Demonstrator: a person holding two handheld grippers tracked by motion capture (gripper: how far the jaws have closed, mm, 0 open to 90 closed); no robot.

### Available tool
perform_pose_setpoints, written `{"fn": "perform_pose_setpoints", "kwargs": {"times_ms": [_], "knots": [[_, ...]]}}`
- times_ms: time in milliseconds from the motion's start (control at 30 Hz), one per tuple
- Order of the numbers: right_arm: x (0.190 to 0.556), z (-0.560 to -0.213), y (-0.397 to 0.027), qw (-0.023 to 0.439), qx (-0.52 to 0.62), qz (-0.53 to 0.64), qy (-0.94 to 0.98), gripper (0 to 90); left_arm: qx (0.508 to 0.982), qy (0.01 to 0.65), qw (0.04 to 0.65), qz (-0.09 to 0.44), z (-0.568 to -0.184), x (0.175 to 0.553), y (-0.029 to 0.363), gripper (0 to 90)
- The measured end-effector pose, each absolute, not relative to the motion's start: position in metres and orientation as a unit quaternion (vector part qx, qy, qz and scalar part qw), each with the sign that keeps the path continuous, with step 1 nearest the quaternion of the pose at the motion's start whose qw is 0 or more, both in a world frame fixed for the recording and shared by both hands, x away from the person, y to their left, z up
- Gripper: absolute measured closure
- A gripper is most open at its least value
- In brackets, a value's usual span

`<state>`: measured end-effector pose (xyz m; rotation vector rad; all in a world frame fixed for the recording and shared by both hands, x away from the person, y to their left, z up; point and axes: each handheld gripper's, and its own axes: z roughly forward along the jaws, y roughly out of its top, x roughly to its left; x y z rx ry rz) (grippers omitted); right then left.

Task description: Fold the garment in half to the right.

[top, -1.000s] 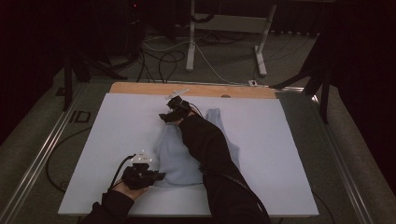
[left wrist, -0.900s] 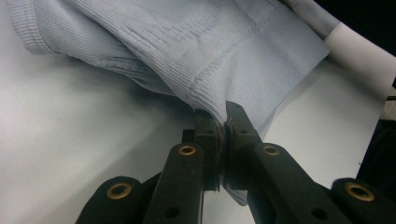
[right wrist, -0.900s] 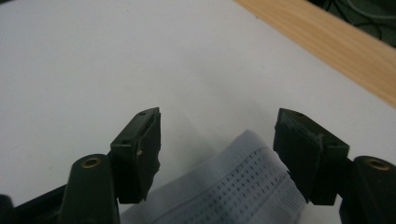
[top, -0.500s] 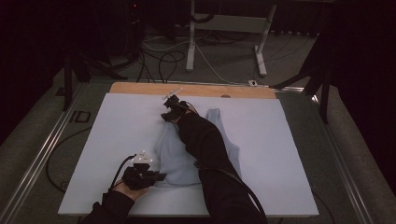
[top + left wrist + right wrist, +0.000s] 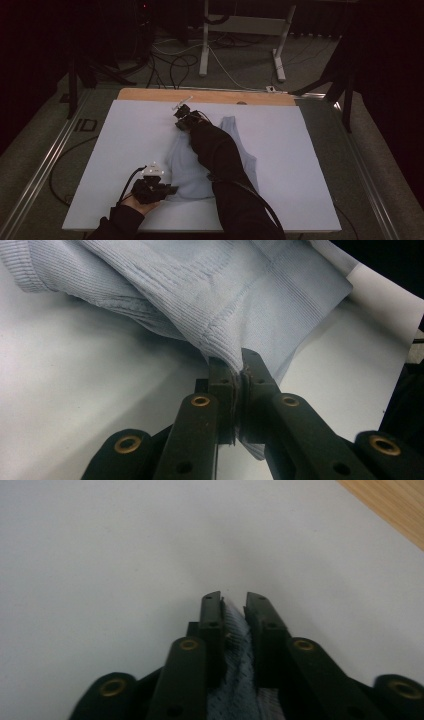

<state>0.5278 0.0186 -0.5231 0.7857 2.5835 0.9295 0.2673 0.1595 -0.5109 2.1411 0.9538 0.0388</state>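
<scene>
A pale blue knit top [image 5: 186,165] lies flat in the middle of the white table cover [image 5: 300,165], its shoulder straps toward the far side. My left gripper [image 5: 170,190] at the near left is shut on the garment's lower hem corner; in the left gripper view the ribbed cloth [image 5: 210,300] is pinched between the pads of the left gripper [image 5: 239,372]. My right gripper [image 5: 181,120] reaches to the far end of the top. Its jaws have just been closing, and in the right gripper view blue fabric [image 5: 235,630] is clamped in the right gripper [image 5: 233,600].
A bare wooden strip [image 5: 210,95] runs along the table's far edge. Metal rails flank the table at both sides. Beyond it stand a white frame leg [image 5: 204,40] and loose cables [image 5: 170,65] on the floor. A dark sleeve crosses the garment.
The right gripper has edged slightly left at the far end of the top. The left gripper has stayed in place on the hem.
</scene>
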Motion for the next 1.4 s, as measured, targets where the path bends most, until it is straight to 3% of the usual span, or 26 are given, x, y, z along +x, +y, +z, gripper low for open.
{"fn": "perform_pose_setpoints", "kwargs": {"times_ms": [733, 1400], "knots": [[0.524, -0.473, 0.004, 0.17, 0.261, 0.348, 0.884, 86.1, 0.84, 0.371, 0.395, 0.017, -0.503, 0.266, 0.157, 86.6], [0.518, -0.432, -0.015, 0.193, 0.255, 0.37, 0.872, 86.1, 0.851, 0.339, 0.401, 0.028, -0.472, 0.266, 0.138, 86.6]]}}
